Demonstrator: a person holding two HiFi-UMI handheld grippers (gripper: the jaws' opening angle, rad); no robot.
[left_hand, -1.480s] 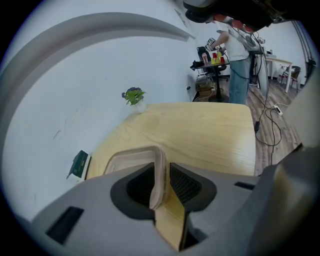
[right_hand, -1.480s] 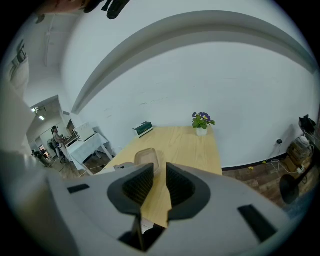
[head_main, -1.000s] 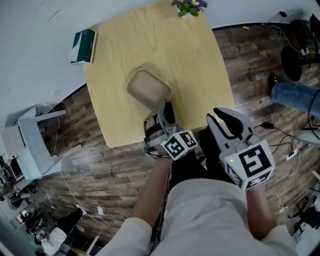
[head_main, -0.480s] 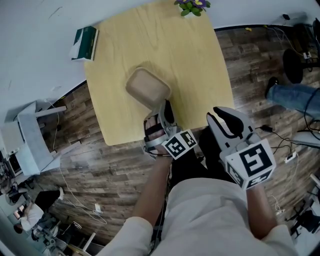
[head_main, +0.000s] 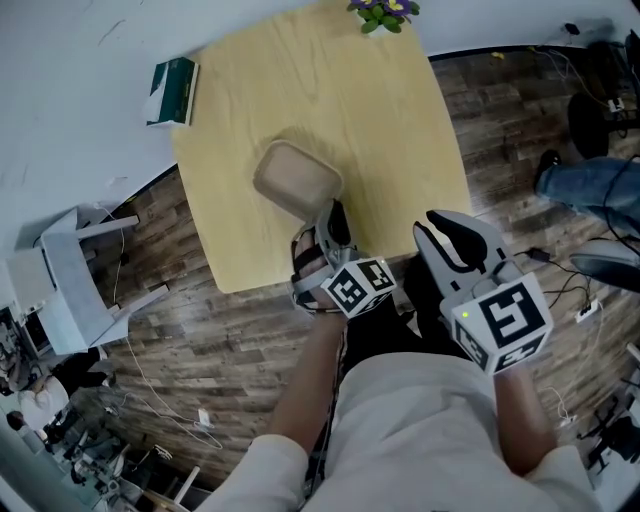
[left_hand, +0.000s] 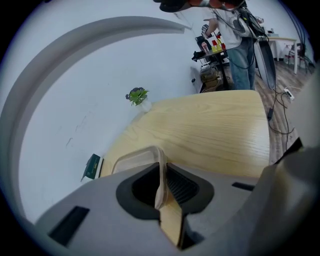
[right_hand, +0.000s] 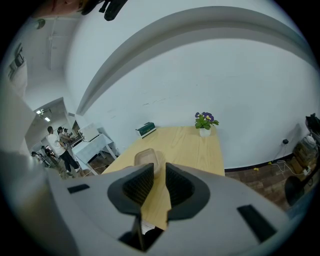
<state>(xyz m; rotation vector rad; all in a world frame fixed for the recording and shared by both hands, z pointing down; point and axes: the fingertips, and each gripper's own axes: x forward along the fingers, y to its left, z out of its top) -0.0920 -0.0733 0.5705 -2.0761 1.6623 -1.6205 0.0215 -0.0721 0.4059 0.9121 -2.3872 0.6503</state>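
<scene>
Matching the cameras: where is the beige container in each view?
Head view: beige container mid-table, at left gripper's tips.
Left gripper view: container low centre, rim clamped between jaws.
Right gripper view: container low centre, beyond the jaws.
Shared landmark: potted plant.

We see bare wooden table (head_main: 400, 120) beyond and to the right of the beige container (head_main: 297, 178), open to any approach. Our left gripper (head_main: 333, 215), clamped on, blocks the container's near rim. A green box (head_main: 170, 77) far to its left and a potted plant (head_main: 380, 12) well beyond it stand as obstacles.
</scene>
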